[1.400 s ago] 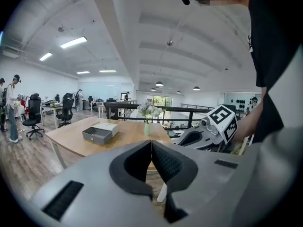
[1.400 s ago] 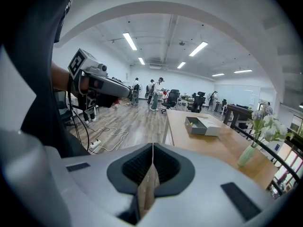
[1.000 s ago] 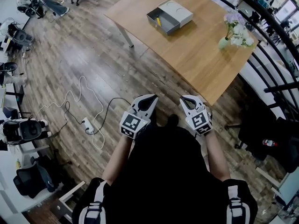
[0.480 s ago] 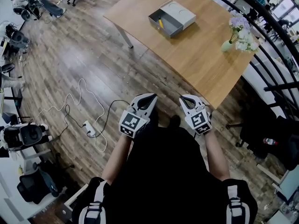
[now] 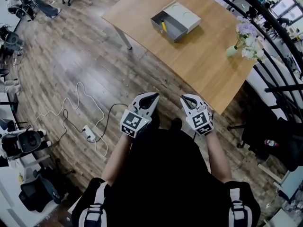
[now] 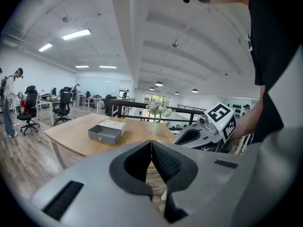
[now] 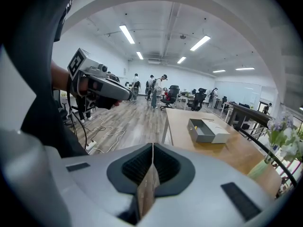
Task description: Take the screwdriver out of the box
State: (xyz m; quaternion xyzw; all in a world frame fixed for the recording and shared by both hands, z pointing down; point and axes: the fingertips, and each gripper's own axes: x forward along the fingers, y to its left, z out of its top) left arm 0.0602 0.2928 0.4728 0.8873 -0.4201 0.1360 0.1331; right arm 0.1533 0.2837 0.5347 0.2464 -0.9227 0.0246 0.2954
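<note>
**A:** Both tools are up in front of the chest here. The left gripper (image 5: 152, 96) has its fingers (image 6: 135, 162) pressed together with nothing between them. It's the same on the right gripper (image 5: 185, 98): fingers (image 7: 168, 167) clenched, empty.

**B:** And the prize is well apart from both. The box (image 5: 176, 19) sits out on the worktop (image 5: 203, 65), far ahead across open floor (image 5: 85, 60), with its tray slid out on the left side.

**A:** You can pick out the screwdriver (image 5: 163, 25) in that tray, or at least its yellow handle. It's at the tray's left end, lying flat as far as I can tell.

**B:** What about its long axis?

**A:** From the head view it runs roughly toward and away from the person, tilted slightly. The shaft is too small to make out.

**B:** So which hand gets it?

**A:** Close call. The box lies straight ahead, about between the two. The left gripper view has it left of the fingers, and the right gripper view has it off to the right. The screwdriver's end of the tray leans a touch toward the left gripper, so I'd give that one the edge.

**B:** Either way, I'd say the fingers have to open and close across the handle, not along it.

**A:** And mind the vase of flowers (image 5: 232, 50) on the right.
</note>
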